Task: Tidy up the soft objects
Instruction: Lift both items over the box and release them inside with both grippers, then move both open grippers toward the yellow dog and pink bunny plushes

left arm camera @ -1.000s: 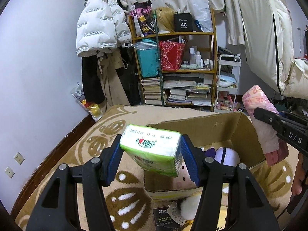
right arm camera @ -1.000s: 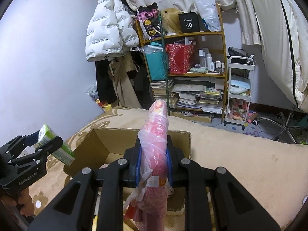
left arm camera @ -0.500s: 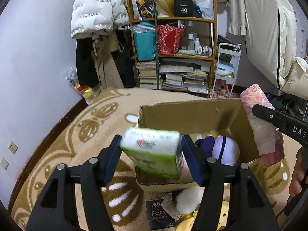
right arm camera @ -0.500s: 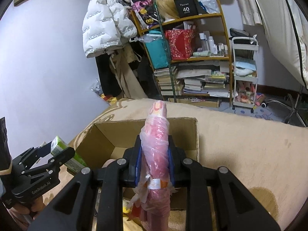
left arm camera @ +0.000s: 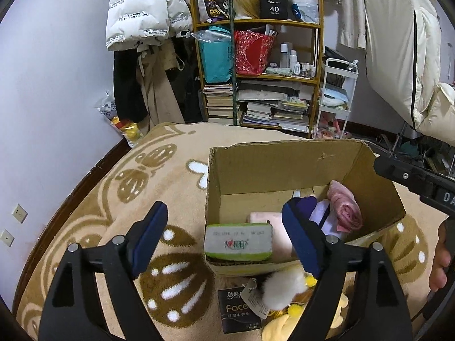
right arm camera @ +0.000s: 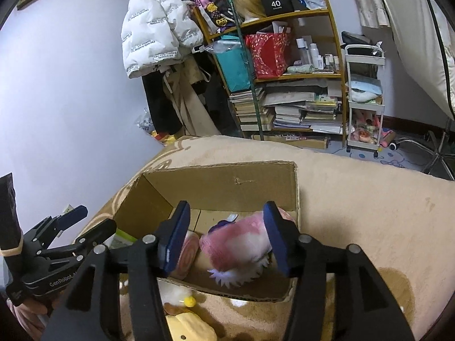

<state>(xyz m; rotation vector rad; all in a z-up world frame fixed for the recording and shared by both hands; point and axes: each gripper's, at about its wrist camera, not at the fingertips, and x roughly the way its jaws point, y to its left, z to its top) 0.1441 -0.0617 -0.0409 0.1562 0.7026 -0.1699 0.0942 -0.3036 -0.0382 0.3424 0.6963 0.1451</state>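
An open cardboard box (left arm camera: 284,167) stands on a beige blanket. The green tissue pack (left arm camera: 238,243) lies free in its near left corner, below my left gripper (left arm camera: 224,241), whose jaws are opening with no pad touching it. In the right wrist view my right gripper (right arm camera: 227,238) hangs over the box (right arm camera: 221,187), jaws opening. The pink plastic-wrapped bundle (right arm camera: 236,244) is blurred between the pads and loose from them. In the left wrist view that bundle (left arm camera: 345,211) rests in the box on a purple and white plush (left arm camera: 318,213).
Before the box lie a white plush (left arm camera: 280,287), a black tissue pack (left arm camera: 239,312) and a yellow plush (left arm camera: 284,329). A loaded shelf (left arm camera: 261,74) and a white cart (left arm camera: 338,99) stand behind. The wall (left arm camera: 42,113) runs along the left.
Both grippers went from shut to open. The tissue pack dropped from the left one into the box, and the pink bundle slipped from the right one down into the box.
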